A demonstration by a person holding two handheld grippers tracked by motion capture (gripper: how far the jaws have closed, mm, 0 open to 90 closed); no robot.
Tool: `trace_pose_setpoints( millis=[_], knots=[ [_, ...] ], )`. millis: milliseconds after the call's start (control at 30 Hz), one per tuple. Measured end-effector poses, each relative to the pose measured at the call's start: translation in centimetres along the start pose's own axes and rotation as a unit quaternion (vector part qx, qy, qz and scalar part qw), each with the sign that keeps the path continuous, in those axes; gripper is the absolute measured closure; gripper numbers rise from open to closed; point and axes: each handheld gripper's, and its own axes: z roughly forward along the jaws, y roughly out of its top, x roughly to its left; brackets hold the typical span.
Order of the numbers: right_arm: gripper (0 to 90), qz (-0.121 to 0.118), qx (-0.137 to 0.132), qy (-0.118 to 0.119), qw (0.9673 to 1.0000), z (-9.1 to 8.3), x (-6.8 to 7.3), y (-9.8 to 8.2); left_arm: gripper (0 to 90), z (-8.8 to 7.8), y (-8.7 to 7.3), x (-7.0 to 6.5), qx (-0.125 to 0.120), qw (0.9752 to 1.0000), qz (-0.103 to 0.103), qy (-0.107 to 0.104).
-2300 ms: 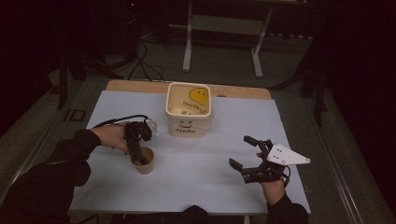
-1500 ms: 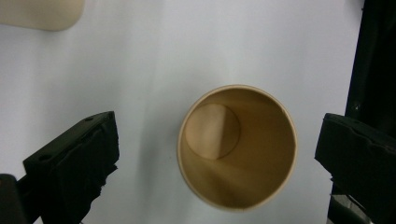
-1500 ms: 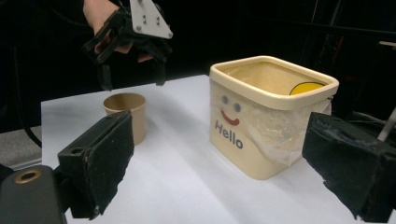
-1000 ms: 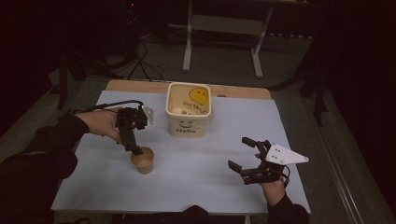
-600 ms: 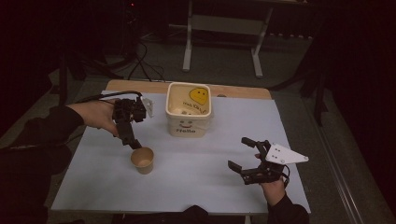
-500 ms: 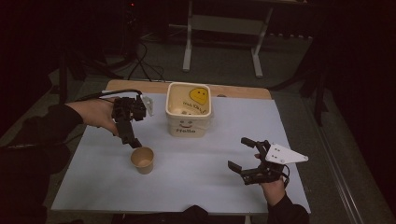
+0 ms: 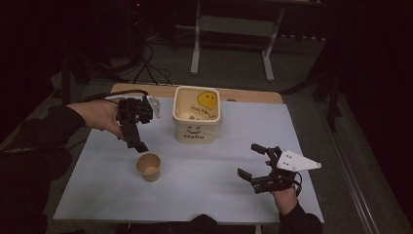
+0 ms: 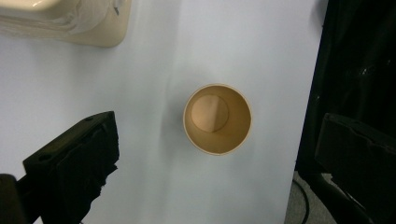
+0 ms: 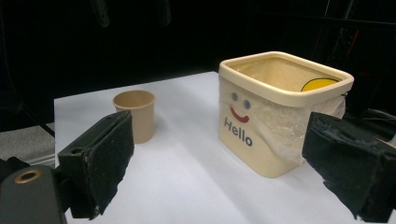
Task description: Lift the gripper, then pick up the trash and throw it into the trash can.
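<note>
Clearly, with the left gripper (image 7: 138,142) hanging wide open and empty just above the upright paper cup (image 7: 148,167), which sits centred between its jaws, a crooked descent could tip it, while the right gripper (image 7: 258,165), also spread and empty, stands well apart.

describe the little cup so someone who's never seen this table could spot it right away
Start at the cream bin with a smiley and "Hello" standing on the white table. In the high view, the paper cup stands apart from it, nearer the person and leftward. It is small, round, plain tan and empty, unlike the big printed bin.
</note>
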Motion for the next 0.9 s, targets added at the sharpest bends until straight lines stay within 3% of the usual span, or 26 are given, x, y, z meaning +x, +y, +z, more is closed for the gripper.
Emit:
trace_pose_setpoints(
  millis=[533, 900],
  knots=[
    [9.0, -0.003, 0.001, 0.002, 1.0, -0.1, 0.1, 0.0, 0.5, 0.6, 0.2, -0.5, 0.003, 1.0, 0.002, 0.002],
    [9.0, -0.006, 0.0, 0.003, 1.0, -0.1, 0.2, 0.1, 0.5, 3.4, -0.4, -1.3, 0.009, 0.9999, -0.007, -0.012]
  ],
)
